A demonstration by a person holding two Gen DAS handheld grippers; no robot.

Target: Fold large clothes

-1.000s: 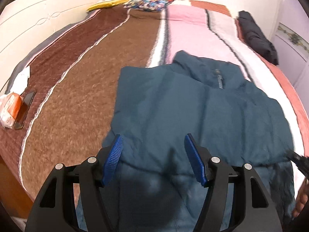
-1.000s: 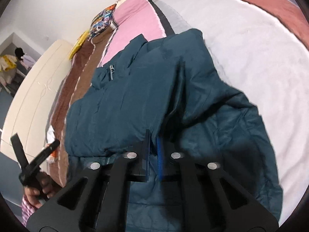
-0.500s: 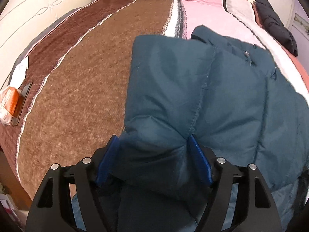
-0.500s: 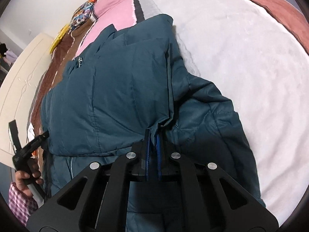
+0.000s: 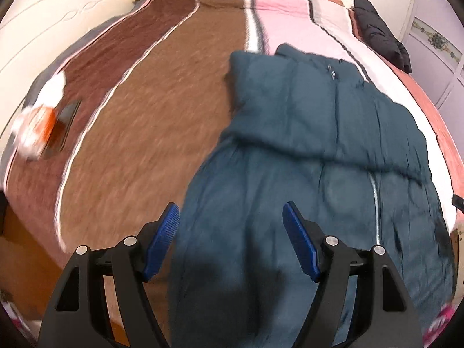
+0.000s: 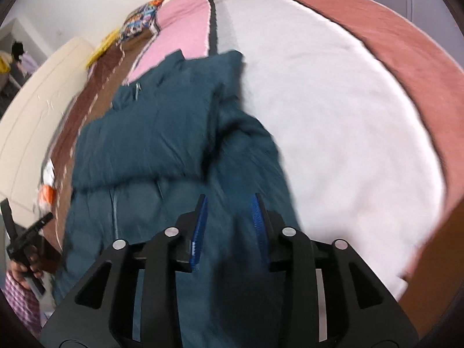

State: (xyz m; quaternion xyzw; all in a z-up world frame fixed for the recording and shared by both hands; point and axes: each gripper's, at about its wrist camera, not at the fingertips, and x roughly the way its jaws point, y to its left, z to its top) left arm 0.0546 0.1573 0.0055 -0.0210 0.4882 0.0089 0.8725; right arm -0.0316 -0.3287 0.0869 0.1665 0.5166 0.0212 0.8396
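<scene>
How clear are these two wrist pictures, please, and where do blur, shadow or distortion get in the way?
Left wrist view: motion blur smears the striped blanket and the orange and white items at its left edge; the teal jacket is fairly sharp, with a dark shadow near the left gripper. Right wrist view: the jacket and the opening right gripper are streaked. Both show fisheye bending at the rim.

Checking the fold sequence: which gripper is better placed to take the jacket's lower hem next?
Probably left. The left gripper stands wide open over the teal jacket; the right gripper is only now opening, nothing pinched.
</scene>
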